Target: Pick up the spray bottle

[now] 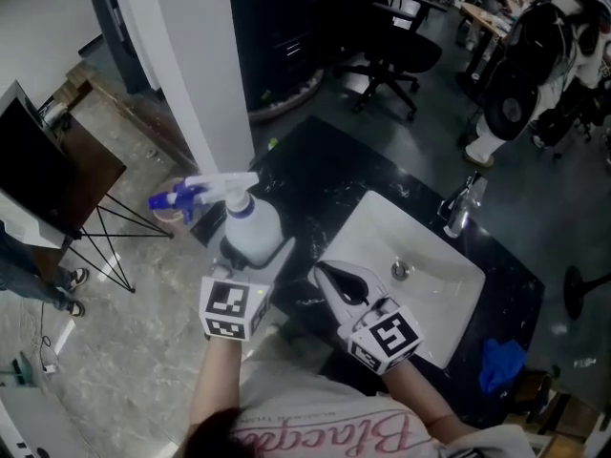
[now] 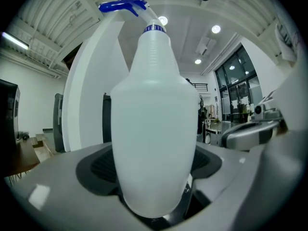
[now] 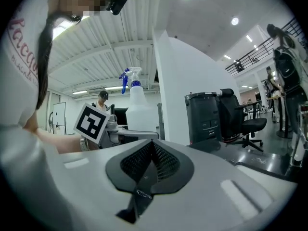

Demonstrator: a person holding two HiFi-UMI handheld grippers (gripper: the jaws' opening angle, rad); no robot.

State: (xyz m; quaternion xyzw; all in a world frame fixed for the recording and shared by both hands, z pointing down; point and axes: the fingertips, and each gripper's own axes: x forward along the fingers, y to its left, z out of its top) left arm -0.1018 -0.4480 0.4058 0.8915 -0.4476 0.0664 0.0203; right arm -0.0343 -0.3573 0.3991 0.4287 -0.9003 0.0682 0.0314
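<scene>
Sink [image 1: 434, 299] is set in the desk [image 1: 315, 175]; all positions are given from the sink.
- Faucet [image 1: 460, 210] is mounted at the sink's far-right rim.
- Cloth [image 1: 501, 363] is laid on the desk right of the sink, on the near side.
- Spray bottle [image 1: 250, 225] is held left of the sink, clamped between the jaws of the left hand-held gripper [image 1: 255, 249], over the desk's left edge. Contact with the desk cannot be told.
- Right hand-held gripper [image 1: 329, 277] is positioned at the sink's near-left rim, between spray bottle and sink, with its jaws together and nothing between them.
- Column [image 1: 186, 65] is located further left of the sink and beyond it, behind the spray bottle.
- Office chair [image 1: 396, 55] is placed well beyond the sink.
</scene>
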